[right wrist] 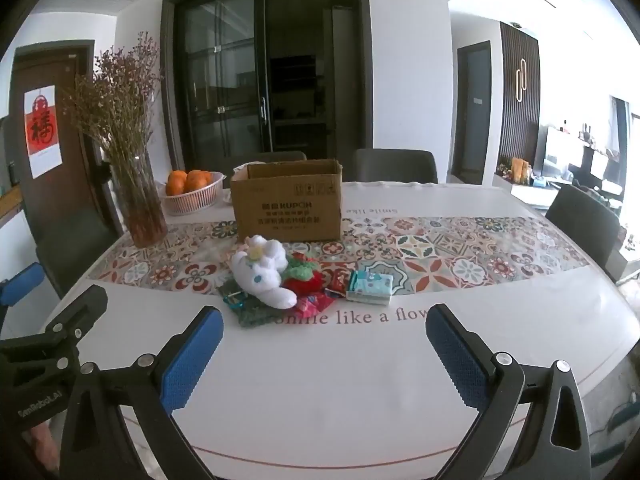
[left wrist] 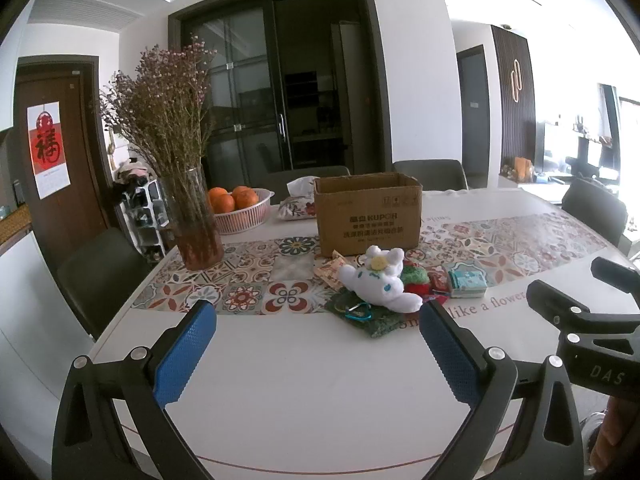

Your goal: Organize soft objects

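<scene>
The left gripper [left wrist: 316, 344] has two black plastic fingers, each faced on its inner side with a blue pad [left wrist: 186, 354] of fine dimpled rubber. Round silver screw heads sit at the joints where the fingers meet the black curved frame, which has triangular cut-outs near its lower corners. The right gripper [right wrist: 324, 350] is built the same way: black arms, blue textured pads [right wrist: 456, 356], silver screws [right wrist: 502, 359] and triangular openings. Seen from the left camera, its black body carries the white letters "DAS". Seen from the right camera, the left gripper's body bears small white lettering that is hard to read.
</scene>
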Tool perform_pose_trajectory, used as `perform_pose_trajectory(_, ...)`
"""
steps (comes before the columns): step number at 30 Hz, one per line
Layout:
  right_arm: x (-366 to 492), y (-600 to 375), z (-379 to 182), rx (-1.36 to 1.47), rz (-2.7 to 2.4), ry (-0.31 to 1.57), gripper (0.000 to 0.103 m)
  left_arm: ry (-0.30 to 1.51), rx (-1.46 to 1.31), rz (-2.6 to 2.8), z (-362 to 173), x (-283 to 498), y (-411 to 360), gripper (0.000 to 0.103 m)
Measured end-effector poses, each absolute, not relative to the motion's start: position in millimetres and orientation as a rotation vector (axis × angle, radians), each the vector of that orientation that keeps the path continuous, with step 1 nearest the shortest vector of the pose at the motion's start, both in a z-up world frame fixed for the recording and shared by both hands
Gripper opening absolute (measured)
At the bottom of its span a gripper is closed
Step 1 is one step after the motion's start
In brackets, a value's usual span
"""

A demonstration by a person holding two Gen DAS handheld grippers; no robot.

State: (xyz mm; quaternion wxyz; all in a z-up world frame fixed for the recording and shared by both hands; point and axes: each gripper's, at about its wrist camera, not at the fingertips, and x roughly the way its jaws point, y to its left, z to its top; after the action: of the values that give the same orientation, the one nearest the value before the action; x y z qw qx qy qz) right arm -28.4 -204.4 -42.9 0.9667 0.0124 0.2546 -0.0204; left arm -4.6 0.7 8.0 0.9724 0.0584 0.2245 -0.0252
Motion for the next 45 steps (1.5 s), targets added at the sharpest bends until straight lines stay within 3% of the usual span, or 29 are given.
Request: perform_pose_trajectory(45,-29.7,-205.5,-43.3,0.023,-0.045,0.512,0.103,0.454,0.116,-0.049,4.8,-4.3,1.3,0.103)
